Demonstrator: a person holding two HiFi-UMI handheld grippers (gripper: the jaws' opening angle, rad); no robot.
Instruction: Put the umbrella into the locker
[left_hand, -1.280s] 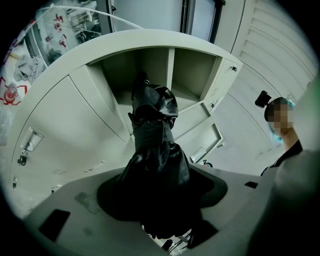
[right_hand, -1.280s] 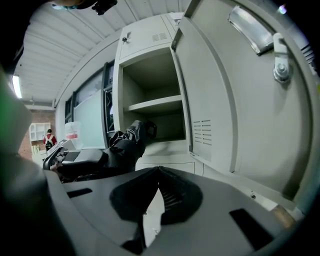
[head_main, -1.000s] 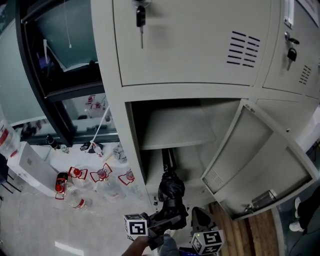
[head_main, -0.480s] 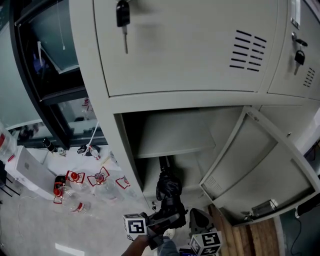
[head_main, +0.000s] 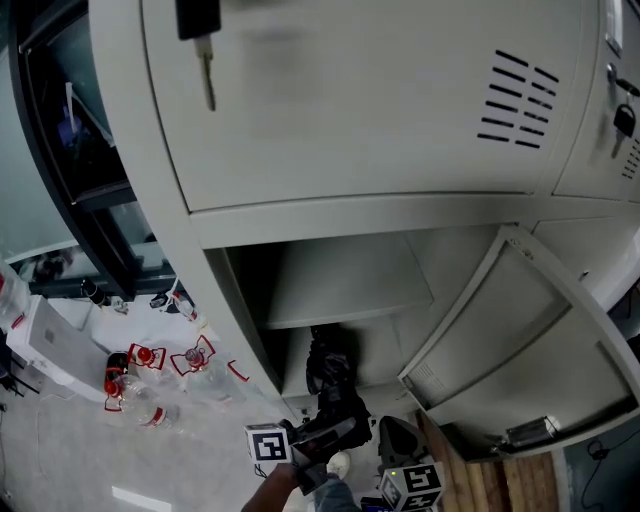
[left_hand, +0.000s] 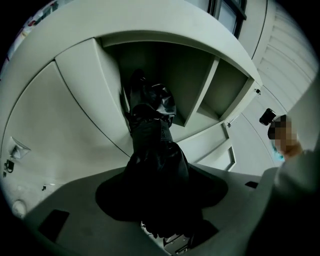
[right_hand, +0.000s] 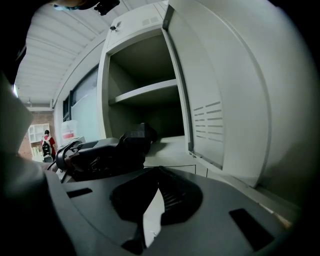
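Observation:
The black folded umbrella (head_main: 332, 385) points into the open lower compartment of the grey locker (head_main: 300, 215), its far end under the shelf (head_main: 350, 290). My left gripper (head_main: 325, 440) is shut on the umbrella's near end, just outside the opening. In the left gripper view the umbrella (left_hand: 150, 135) fills the jaws of the left gripper (left_hand: 157, 205) and runs forward into the compartment. My right gripper (head_main: 400, 440) hangs low beside it, to the right. In its own view the right gripper (right_hand: 159, 187) has its pads together on nothing. The umbrella (right_hand: 105, 152) lies at that view's left.
The locker door (head_main: 520, 340) stands swung open to the right. A key (head_main: 202, 45) hangs from the shut door above. Several plastic bottles (head_main: 150, 385) and a white box (head_main: 40, 345) lie on the floor at the left. Wooden flooring (head_main: 490, 480) shows under the door.
The head view has shifted closer to the locker and lower. The left gripper has pushed the umbrella further in under the shelf. The right gripper stays low beside it.

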